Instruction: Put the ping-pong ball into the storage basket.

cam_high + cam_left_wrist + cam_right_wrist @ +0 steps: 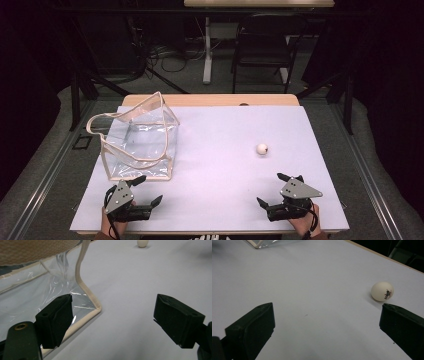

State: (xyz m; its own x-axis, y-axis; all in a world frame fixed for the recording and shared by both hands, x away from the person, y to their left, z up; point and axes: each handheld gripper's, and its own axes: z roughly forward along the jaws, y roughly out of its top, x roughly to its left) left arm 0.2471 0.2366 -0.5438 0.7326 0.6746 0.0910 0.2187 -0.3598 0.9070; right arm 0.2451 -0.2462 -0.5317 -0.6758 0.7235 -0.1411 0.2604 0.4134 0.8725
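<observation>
- Clear plastic bag (140,140) with beige trim stands at the table's (225,200) left side; the white ball (262,149) lies well apart, on the right.
- I keep both tools empty: left gripper (145,192) with jaws spread just beside the bag's near corner, right gripper (272,190) with jaws spread near the ball.
- I think the ball can roll away if one jaw touches it first.
- The soft bag can collapse if I bump it.
</observation>
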